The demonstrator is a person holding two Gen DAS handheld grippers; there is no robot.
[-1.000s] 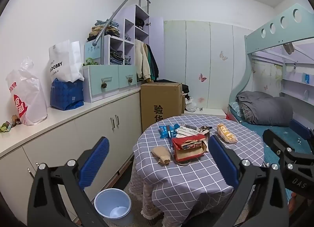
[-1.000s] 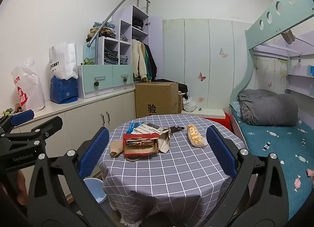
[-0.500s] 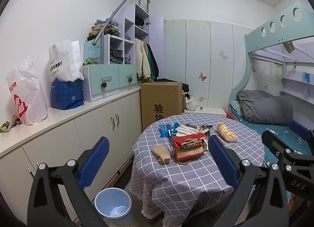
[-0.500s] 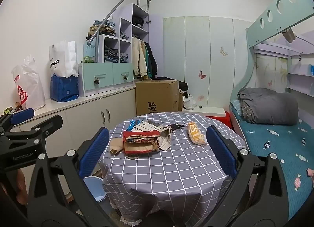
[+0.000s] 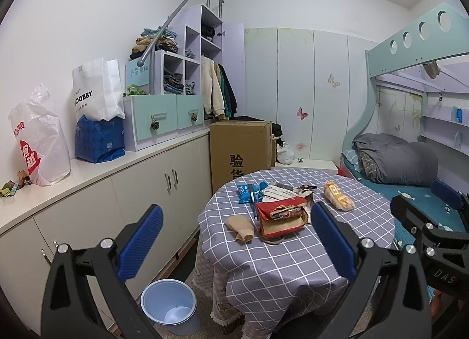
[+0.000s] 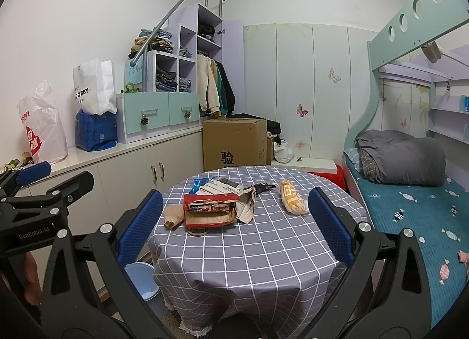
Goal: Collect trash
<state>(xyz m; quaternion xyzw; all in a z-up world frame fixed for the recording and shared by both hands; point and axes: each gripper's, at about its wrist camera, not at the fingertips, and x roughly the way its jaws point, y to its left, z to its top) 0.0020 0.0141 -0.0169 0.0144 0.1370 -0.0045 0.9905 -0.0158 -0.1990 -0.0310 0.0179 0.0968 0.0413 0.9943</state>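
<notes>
In the left wrist view, the left claw (image 5: 234, 243) is hanging in the air short of the round tabletop (image 5: 307, 254), its 2 blue pads spread wide apart and gripping nothing. The trash is lying on the checked cloth: a red bag (image 5: 280, 217) near the middle, a tan wrapper (image 5: 240, 227) just left of it, a blue packet (image 5: 247, 192) and a white paper (image 5: 278, 192) behind, and a yellow packet (image 5: 338, 199) off to the right, apart from the rest. A pale blue bin (image 5: 170, 305) is standing on the floor at the tabletop's left, beside the white cabinets (image 5: 132, 192). The right claw (image 5: 422, 210) is showing at the right edge over the bed (image 5: 425, 201); from here I cannot tell how its pads are set.

In the right wrist view, the right claw (image 6: 231, 223) is facing the tabletop (image 6: 258, 254) head-on, pads wide apart and empty. The red bag (image 6: 209, 210) is sitting left of centre, touching the tan wrapper (image 6: 173, 217) on its left. The yellow packet (image 6: 293, 201) is lying alone to the right. The bin (image 6: 143, 283) is peeking out under the cloth's left edge. The left claw (image 6: 44, 175) is reaching in from the left.
</notes>
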